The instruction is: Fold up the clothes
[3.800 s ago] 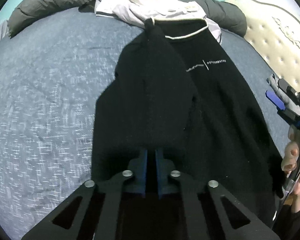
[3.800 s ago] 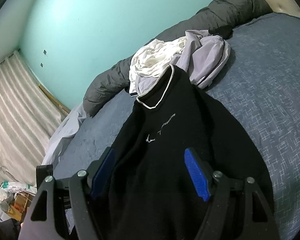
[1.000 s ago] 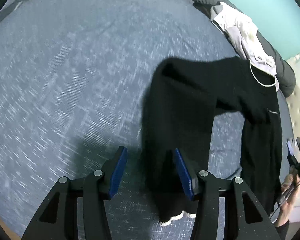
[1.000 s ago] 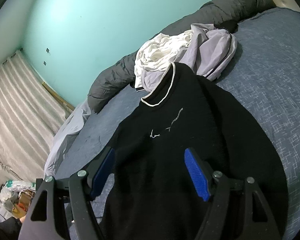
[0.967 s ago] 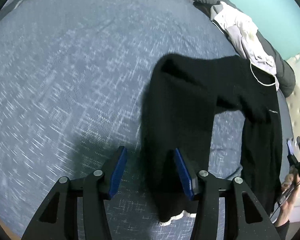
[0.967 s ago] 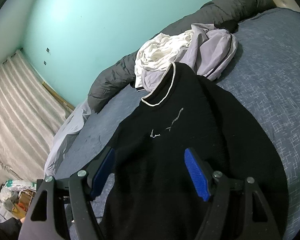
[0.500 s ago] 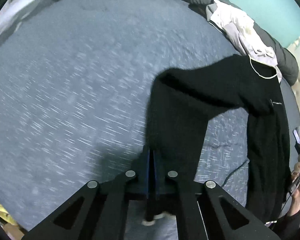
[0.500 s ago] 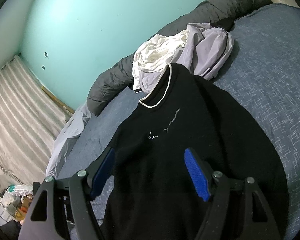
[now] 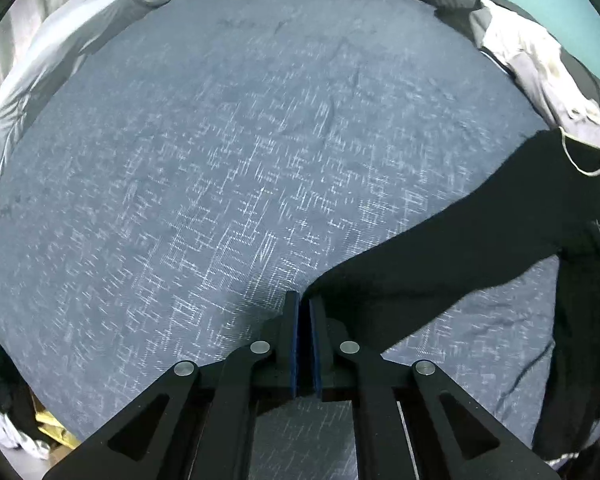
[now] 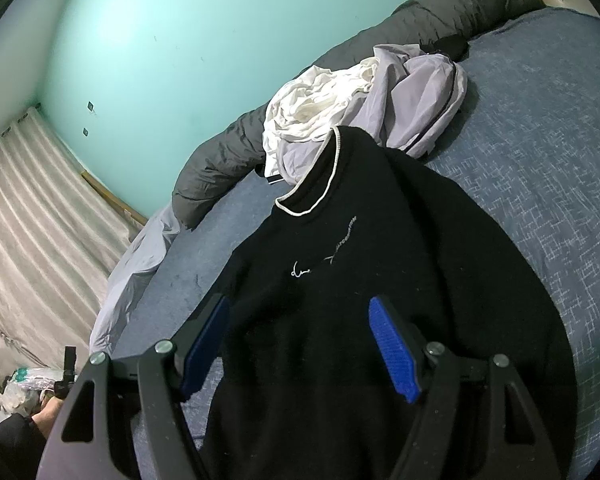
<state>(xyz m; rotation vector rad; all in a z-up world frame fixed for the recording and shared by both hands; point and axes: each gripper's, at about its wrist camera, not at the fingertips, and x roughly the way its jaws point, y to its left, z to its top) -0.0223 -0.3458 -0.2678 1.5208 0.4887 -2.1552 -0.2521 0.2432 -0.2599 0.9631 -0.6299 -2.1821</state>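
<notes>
A black sweater (image 10: 352, 280) with a white-trimmed collar lies flat on the blue bedspread (image 10: 540, 184). In the left wrist view its sleeve (image 9: 440, 264) stretches from the body at the far right out to my left gripper (image 9: 305, 312), which is shut on the sleeve's end and holds it out to the left. My right gripper (image 10: 300, 340) is open and empty, hovering over the sweater's lower body, its blue pads (image 10: 392, 348) on either side of the chest.
A pile of white and lilac clothes (image 10: 360, 96) lies past the collar against a rolled grey duvet (image 10: 220, 160). A pale sheet (image 9: 60, 60) hangs off the bed's far left side. Curtains (image 10: 28, 240) and floor clutter are at the left.
My left gripper closed on the sleeve end and pulled it out to the left, straightening the sleeve away from the body. The right gripper stayed open over the sweater.
</notes>
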